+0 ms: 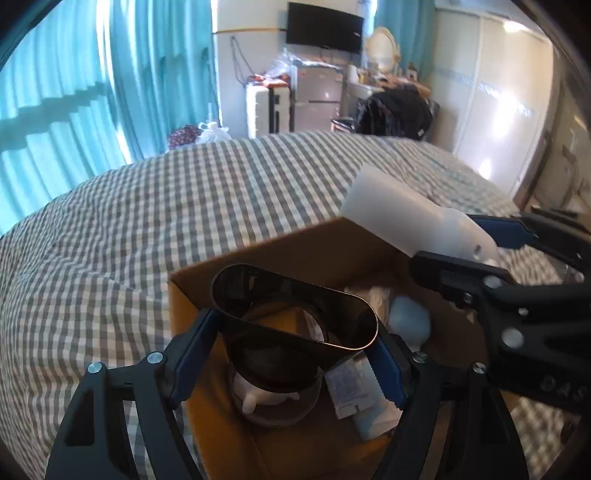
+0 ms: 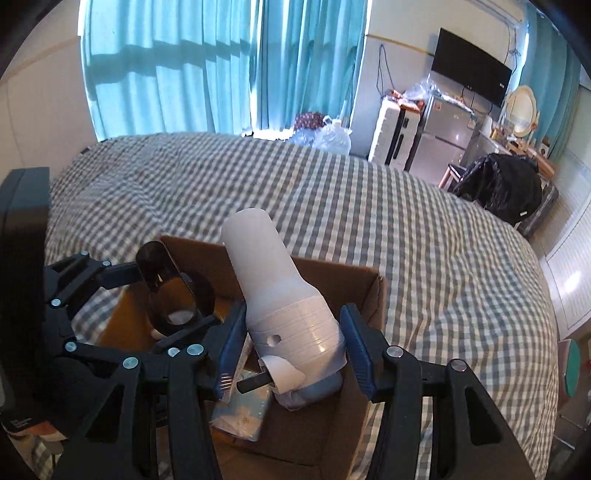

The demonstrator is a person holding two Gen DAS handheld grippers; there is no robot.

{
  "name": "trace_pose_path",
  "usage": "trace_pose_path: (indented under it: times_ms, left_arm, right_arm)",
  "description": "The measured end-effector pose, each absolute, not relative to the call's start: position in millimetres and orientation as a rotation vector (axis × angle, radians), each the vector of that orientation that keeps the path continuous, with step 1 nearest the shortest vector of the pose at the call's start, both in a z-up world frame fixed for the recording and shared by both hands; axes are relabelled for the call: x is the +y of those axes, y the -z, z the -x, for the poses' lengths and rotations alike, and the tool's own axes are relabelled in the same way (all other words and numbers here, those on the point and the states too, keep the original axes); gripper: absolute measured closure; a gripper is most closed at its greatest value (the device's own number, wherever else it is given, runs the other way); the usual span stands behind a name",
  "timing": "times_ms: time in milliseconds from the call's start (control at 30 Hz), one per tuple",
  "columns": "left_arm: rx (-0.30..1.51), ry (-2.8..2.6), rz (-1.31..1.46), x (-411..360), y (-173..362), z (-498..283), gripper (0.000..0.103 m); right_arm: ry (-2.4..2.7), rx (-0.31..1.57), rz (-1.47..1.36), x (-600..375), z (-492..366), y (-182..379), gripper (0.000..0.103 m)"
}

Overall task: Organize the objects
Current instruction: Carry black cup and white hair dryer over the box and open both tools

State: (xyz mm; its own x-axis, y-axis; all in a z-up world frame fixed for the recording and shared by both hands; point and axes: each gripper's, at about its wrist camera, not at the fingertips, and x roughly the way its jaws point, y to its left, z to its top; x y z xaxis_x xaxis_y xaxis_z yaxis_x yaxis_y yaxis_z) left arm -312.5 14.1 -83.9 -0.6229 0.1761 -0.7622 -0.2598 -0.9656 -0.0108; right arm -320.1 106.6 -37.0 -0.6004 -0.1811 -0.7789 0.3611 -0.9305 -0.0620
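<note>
My left gripper (image 1: 291,354) is shut on a dark smoked-plastic container (image 1: 295,325) with an oval rim, held over an open cardboard box (image 1: 280,251) on the bed. My right gripper (image 2: 293,339) is shut on a white plastic appliance body (image 2: 273,291) with a tapered nozzle, tilted up above the same box (image 2: 369,291). In the left wrist view the white appliance (image 1: 406,218) and the right gripper (image 1: 476,251) come in from the right. In the right wrist view the dark container (image 2: 173,291) and left gripper (image 2: 136,295) sit at left. Tissue packs (image 1: 354,391) lie inside the box.
The box rests on a grey-and-white checked bedspread (image 1: 184,206). Teal curtains (image 2: 221,62) hang behind. A wall TV (image 1: 325,31), small fridge (image 1: 317,99), white heater (image 1: 258,110) and a chair with black clothing (image 1: 399,110) stand past the bed.
</note>
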Motion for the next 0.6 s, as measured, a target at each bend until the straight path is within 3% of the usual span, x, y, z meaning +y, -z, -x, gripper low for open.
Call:
trace_pose_path:
  times_ms: [433, 533, 600]
  left_arm:
    - [0.187, -2.577, 1.271, 23, 101, 310, 0.022]
    - [0.190, -2.593, 1.302, 23, 99, 308, 0.009]
    - [0.203, -2.613, 1.294, 23, 92, 305, 0.009]
  right_arm:
    - [2.504, 0.217, -1.290, 114, 323, 61, 0.051]
    - [2.511, 0.232, -1.272, 113, 319, 51, 0.040]
    - [2.533, 0.233, -1.254, 114, 316, 41, 0.035]
